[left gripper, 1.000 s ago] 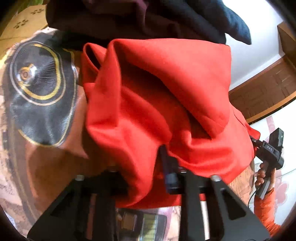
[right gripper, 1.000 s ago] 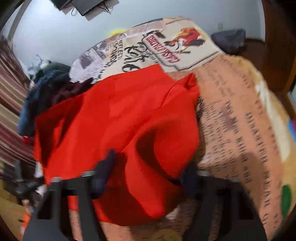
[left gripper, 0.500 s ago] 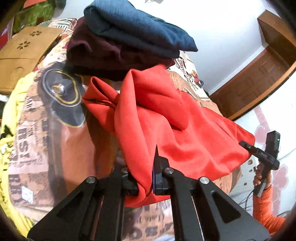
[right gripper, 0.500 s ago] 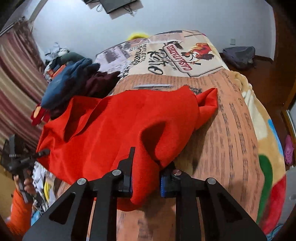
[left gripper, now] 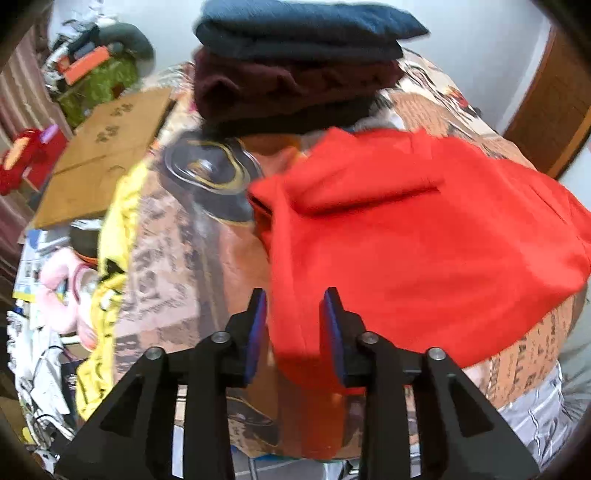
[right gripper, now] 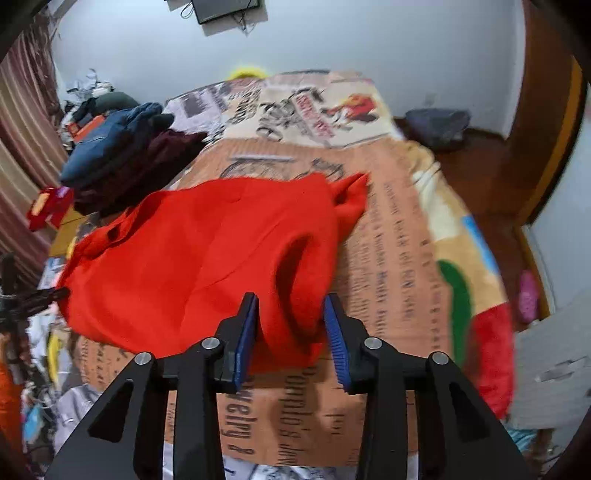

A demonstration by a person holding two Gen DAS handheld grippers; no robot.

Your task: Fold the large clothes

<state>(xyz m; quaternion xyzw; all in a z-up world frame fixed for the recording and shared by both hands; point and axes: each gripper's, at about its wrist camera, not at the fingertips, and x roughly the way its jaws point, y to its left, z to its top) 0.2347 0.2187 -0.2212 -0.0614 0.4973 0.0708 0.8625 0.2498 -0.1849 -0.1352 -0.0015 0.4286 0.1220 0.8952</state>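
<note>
The bright red fleece garment (left gripper: 424,236) lies spread on the bed's printed brown blanket (right gripper: 399,258) — a fold of its near edge sits between the parted jaws of both the left gripper (left gripper: 293,328) and the right gripper (right gripper: 291,332), unclamped. Beyond the left jaws sits a stack of folded dark sweaters (left gripper: 295,62).

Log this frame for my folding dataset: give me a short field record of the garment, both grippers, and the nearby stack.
garment: red garment, lying rumpled on the printed blanket
left gripper: open, fingers either side of the garment's near edge
right gripper: open, fingers either side of a raised fold
stack: folded navy garment on top of a maroon one, beyond the red garment
</note>
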